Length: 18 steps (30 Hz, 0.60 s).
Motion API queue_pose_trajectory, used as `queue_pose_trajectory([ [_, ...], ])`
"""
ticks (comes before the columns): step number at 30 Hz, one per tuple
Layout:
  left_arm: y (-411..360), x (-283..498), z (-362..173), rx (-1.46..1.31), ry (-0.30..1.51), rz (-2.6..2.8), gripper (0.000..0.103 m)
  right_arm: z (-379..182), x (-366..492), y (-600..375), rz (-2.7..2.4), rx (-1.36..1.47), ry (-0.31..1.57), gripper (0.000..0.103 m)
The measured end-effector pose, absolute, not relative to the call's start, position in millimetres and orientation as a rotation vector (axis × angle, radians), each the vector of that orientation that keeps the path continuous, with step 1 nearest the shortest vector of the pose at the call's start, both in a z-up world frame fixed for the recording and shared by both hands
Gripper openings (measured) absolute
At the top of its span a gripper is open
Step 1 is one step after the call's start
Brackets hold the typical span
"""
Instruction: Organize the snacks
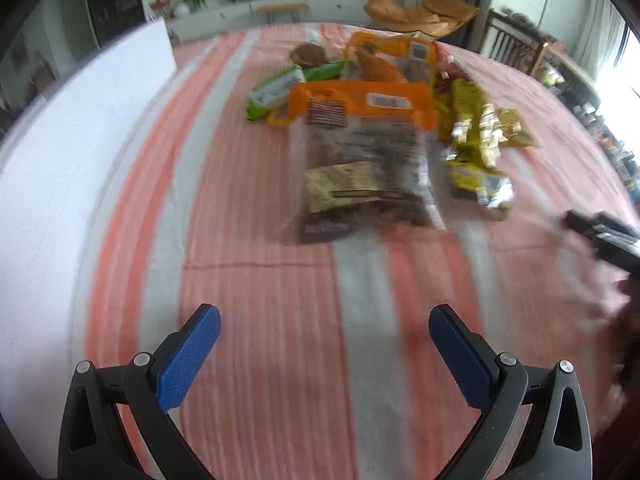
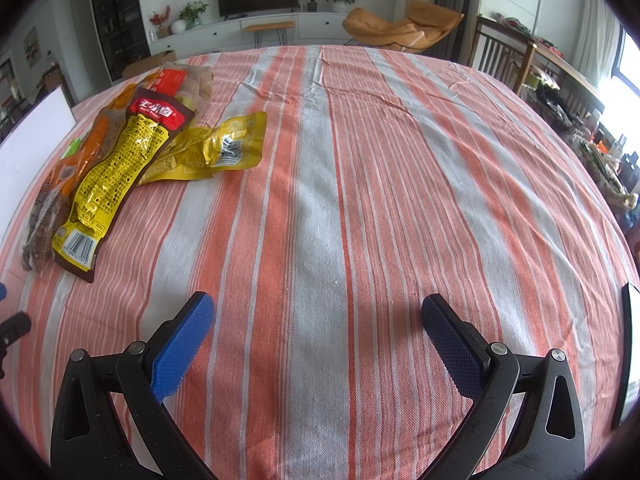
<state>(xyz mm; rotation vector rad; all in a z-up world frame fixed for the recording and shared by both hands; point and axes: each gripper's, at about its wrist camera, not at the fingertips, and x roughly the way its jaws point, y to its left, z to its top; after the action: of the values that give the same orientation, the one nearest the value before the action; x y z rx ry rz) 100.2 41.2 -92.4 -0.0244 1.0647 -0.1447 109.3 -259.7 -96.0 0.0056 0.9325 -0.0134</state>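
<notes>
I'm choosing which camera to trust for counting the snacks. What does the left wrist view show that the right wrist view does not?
Only the left wrist view shows the green packet and the front of the big orange-topped clear bag, though it is blurred. Only the right wrist view shows a sharp long yellow packet with a red top and the bare right half of the striped cloth. Both show the yellow foil packets, the white board at the left, and an open, empty gripper: left gripper, right gripper.

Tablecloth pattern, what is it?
The tablecloth has orange-red and pale grey stripes with thin white lines, clearest in the right wrist view.
</notes>
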Motion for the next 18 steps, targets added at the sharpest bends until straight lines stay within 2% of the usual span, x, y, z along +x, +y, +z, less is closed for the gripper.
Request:
queue_pose_trajectory([
  [3,43.4,105.6,-69.5,-0.101,1.014,-0.231,0.103,-96.0,109.3,-259.7,-0.013,0.005,0.933,0.103],
  [8,31.4,150.1,-38.0,-0.006,0.978,-0.224,0.103,-96.0,109.4,-259.4,-0.013,0.006,0.932,0.103],
  [18,-0.6,201.6,-74.4,-0.005,1.077,-0.203,0.103,-95.9,109.4,-259.6,-0.013,0.006,0.933,0.103],
])
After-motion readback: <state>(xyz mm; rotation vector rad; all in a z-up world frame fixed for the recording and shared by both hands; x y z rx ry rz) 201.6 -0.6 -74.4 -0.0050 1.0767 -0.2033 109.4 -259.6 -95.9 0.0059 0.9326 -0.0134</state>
